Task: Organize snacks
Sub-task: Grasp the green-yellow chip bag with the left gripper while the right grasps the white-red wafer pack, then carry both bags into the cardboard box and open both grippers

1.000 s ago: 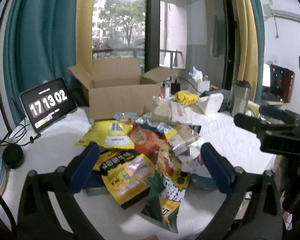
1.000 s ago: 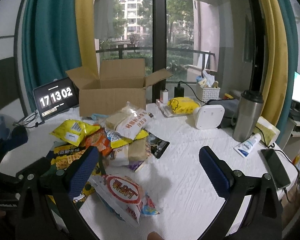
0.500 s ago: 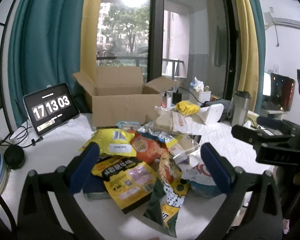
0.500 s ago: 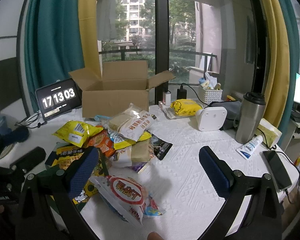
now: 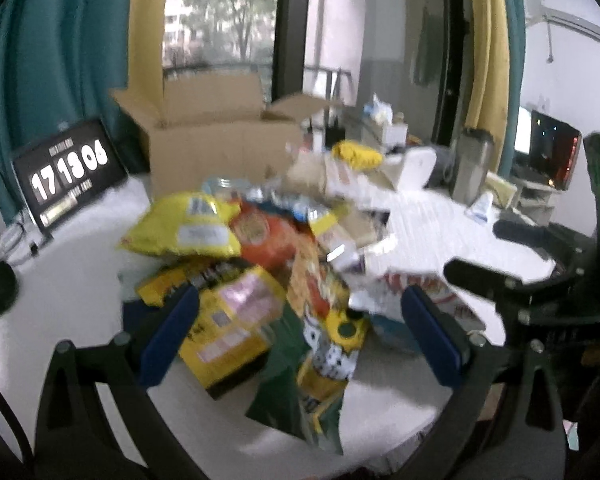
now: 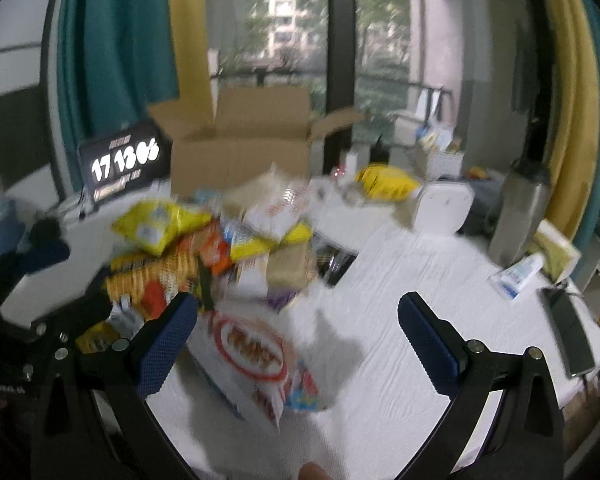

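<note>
A heap of snack bags lies on the white table: a yellow bag (image 5: 182,229), an orange bag (image 5: 266,236), a yellow-and-pink pack (image 5: 230,322) and a green-and-yellow bag (image 5: 320,356). An open cardboard box (image 5: 216,148) stands behind the heap. My left gripper (image 5: 300,334) is open above the near packs, holding nothing. In the right wrist view the white bag with a red ring (image 6: 252,354) lies nearest, the box (image 6: 244,148) at the back. My right gripper (image 6: 298,336) is open over that white bag, empty. Both views are blurred.
A clock tablet (image 5: 66,168) leans at the back left. A steel tumbler (image 6: 520,212), a white device (image 6: 442,208), a tube (image 6: 516,276) and a phone (image 6: 570,330) sit on the right of the table (image 6: 400,300). The right gripper's black frame (image 5: 540,292) shows at the right.
Both grippers have moved in closer over the snack heap, and the views have blurred with motion. Both stay open. The clock has gone from 17:13:02 to 17:13:0x later.
</note>
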{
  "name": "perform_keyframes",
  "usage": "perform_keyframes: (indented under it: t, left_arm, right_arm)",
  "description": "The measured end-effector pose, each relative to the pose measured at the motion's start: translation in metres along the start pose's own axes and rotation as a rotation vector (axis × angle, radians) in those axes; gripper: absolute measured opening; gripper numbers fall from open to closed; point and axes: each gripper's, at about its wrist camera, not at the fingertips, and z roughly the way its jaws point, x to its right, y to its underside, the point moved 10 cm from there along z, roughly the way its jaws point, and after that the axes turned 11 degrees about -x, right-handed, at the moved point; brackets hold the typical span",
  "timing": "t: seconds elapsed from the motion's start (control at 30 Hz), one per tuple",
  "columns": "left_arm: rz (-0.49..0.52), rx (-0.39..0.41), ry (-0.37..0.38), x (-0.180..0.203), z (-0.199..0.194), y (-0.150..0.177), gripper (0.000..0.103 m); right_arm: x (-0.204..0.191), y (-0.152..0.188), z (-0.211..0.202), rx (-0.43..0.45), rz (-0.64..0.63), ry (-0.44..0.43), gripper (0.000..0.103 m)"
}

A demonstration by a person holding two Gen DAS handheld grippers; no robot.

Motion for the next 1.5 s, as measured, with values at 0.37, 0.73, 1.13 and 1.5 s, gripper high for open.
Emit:
perform_keyframes:
  t: [0.37,0.73,1.13,1.5]
  left_arm:
    - [0.048,-0.2,0.056,0.021,0.055,0.034,0.052]
    - [0.076,-0.176,0.088,0.024,0.037,0.012,0.034]
    - [0.091,-0.044,0.105,0.02,0.002,-0.059,0.034]
    - [0.095,0.065,0.075,-0.013,0.005,-0.13,0.034]
  right_arm:
    - [-0.007,0.036,0.053,-0.128,-0.025,-0.044,0.1]
    - [0.003,0.018,0.043,-0.104,-0.02,-0.106,0.036]
    - [0.016,-0.048,-0.011,0.062,-0.026,-0.158,0.019]
    - [0.032,-0.116,-0.022,0.164,-0.02,-0.15,0.011]
